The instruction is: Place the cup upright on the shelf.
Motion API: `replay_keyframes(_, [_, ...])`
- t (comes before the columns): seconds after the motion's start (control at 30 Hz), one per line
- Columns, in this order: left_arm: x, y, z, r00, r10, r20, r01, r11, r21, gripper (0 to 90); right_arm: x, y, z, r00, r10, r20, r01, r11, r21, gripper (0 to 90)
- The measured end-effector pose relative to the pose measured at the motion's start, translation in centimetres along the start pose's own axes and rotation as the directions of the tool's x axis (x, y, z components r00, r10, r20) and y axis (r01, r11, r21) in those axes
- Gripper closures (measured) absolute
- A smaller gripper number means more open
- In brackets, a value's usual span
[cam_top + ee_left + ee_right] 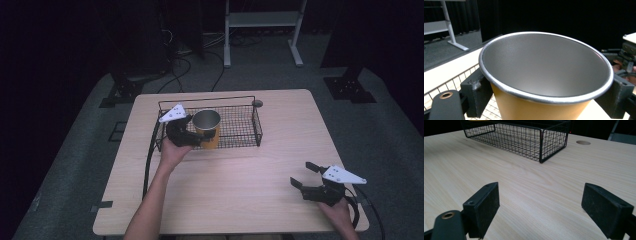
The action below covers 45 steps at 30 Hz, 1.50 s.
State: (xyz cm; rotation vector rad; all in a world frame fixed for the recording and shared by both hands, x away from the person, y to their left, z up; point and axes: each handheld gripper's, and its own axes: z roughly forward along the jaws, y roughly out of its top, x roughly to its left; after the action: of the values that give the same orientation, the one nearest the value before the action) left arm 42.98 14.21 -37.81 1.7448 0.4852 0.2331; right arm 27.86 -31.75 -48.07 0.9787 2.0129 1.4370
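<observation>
While clamped by the left hand-held gripper [196, 138] over the wire basket [240, 131], with the right hand-held gripper [304, 176] apart near the desk [250, 170], could slip or tip as a smooth tapered cup [207, 129].

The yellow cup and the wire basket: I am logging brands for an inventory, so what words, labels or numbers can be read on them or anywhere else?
None: the yellow cup in the left gripper, the wire basket, the table and the right gripper bear no legible text.

high view looks down; both tool views share the basket [524, 137].
</observation>
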Motion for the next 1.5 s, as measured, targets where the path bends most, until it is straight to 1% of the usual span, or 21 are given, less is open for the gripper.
replay_keyframes(0.03, [0.0,0.0,0.0,1.0000,0.000,0.000,0.000,1.0000,0.000,12.7,0.0,0.0,0.0,1.0000,0.000,0.000,0.000,1.000,0.000,13.9])
replay_keyframes(0.07, [0.5,0.4,0.2,1.0000,0.000,-0.003,0.000,1.0000,-0.006,12.7,0.0,0.0,0.0,1.0000,0.000,-0.001,0.000,1.000,0.000,13.9])
replay_keyframes(0.1, [0.5,0.4,0.2,1.0000,0.000,-0.003,0.000,1.0000,-0.006,12.7,0.0,0.0,0.0,1.0000,0.000,-0.001,0.000,1.000,0.000,13.9])
replay_keyframes(0.13, [0.8,0.7,0.5,1.0000,-0.005,-0.002,0.005,1.0000,-0.001,12.7,0.0,0.0,0.0,1.0000,0.000,-0.001,0.000,1.000,0.000,13.9])
replay_keyframes(0.17, [0.8,0.7,0.5,1.0000,-0.005,-0.002,0.005,1.0000,-0.001,12.7,0.0,0.0,0.0,1.0000,0.000,-0.001,0.000,1.000,0.000,13.9])
replay_keyframes(0.2, [1.2,1.0,0.7,1.0000,-0.001,-0.007,0.001,1.0000,0.003,12.7,0.0,0.0,0.0,1.0000,0.001,-0.002,-0.001,1.000,-0.001,13.9])
replay_keyframes(0.3, [1.8,1.3,1.1,1.0000,-0.008,-0.003,0.008,0.9999,0.013,12.7,0.0,0.0,0.0,1.0000,0.000,-0.002,0.000,1.000,-0.001,13.9])
replay_keyframes(0.37, [1.9,1.4,1.2,0.9999,-0.013,-0.004,0.013,0.9998,0.013,12.7,0.0,0.0,0.0,1.0000,0.000,-0.002,0.000,1.000,-0.001,13.9])
replay_keyframes(0.4, [2.2,1.4,1.3,0.9999,-0.016,-0.007,0.016,0.9999,0.003,12.7,0.0,0.0,0.0,1.0000,-0.001,-0.002,0.001,1.000,-0.001,13.9])
replay_keyframes(0.47, [2.9,1.4,1.5,0.9993,-0.038,0.002,0.038,0.9993,0.002,12.7,0.0,0.0,0.0,1.0000,-0.001,-0.002,0.001,1.000,-0.002,13.9])
replay_keyframes(0.5, [2.9,1.4,1.5,0.9993,-0.038,0.002,0.038,0.9993,0.002,12.7,0.0,0.0,0.0,1.0000,-0.001,-0.002,0.001,1.000,-0.002,13.9])
replay_keyframes(0.53, [3.4,1.5,1.7,0.9990,-0.043,-0.006,0.043,0.9990,0.007,12.7,0.0,0.0,0.0,1.0000,-0.002,-0.002,0.002,1.000,-0.001,13.9])
replay_keyframes(0.63, [3.8,1.5,2.0,0.9989,-0.047,-0.008,0.047,0.9989,0.001,12.7,0.0,0.0,0.0,1.0000,-0.003,-0.002,0.003,1.000,-0.001,13.8])
replay_keyframes(0.7, [4.3,1.6,2.4,0.9981,-0.062,-0.001,0.062,0.9980,0.015,12.7,0.0,0.0,0.0,1.0000,-0.001,-0.002,0.001,1.000,-0.001,13.8])
replay_keyframes(0.87, [4.7,1.9,3.2,0.9984,-0.057,-0.004,0.057,0.9979,0.032,12.7,0.0,0.0,0.0,1.0000,-0.002,-0.003,0.002,1.000,-0.002,13.9])
replay_keyframes(0.93, [4.9,2.0,3.5,0.9983,-0.058,0.003,0.058,0.9977,0.035,12.7,0.0,0.0,0.0,1.0000,-0.003,-0.003,0.003,1.000,-0.001,13.9])
replay_keyframes(1.17, [5.5,2.5,4.3,0.9981,-0.062,-0.010,0.062,0.9967,0.053,12.7,0.0,0.0,0.0,1.0000,-0.005,-0.006,0.005,1.000,-0.002,13.9])
replay_keyframes(1.3, [5.9,2.6,4.9,0.9979,-0.062,-0.017,0.063,0.9947,0.082,12.7,0.1,0.0,0.0,1.0000,-0.007,-0.005,0.007,1.000,-0.001,13.9])
replay_keyframes(1.37, [6.2,2.5,5.2,0.9975,-0.066,-0.023,0.068,0.9949,0.075,12.7,0.1,0.0,0.0,1.0000,-0.008,-0.005,0.008,1.000,-0.001,13.9])
replay_keyframes(1.43, [6.6,2.3,5.3,0.9968,-0.077,-0.018,0.078,0.9947,0.067,12.7,0.1,0.0,0.0,1.0000,-0.008,-0.005,0.008,1.000,-0.001,13.9])
replay_keyframes(1.5, [6.7,2.2,5.4,0.9965,-0.081,-0.020,0.083,0.9942,0.069,12.7,0.1,0.0,0.0,1.0000,-0.007,-0.005,0.007,1.000,-0.001,13.9])
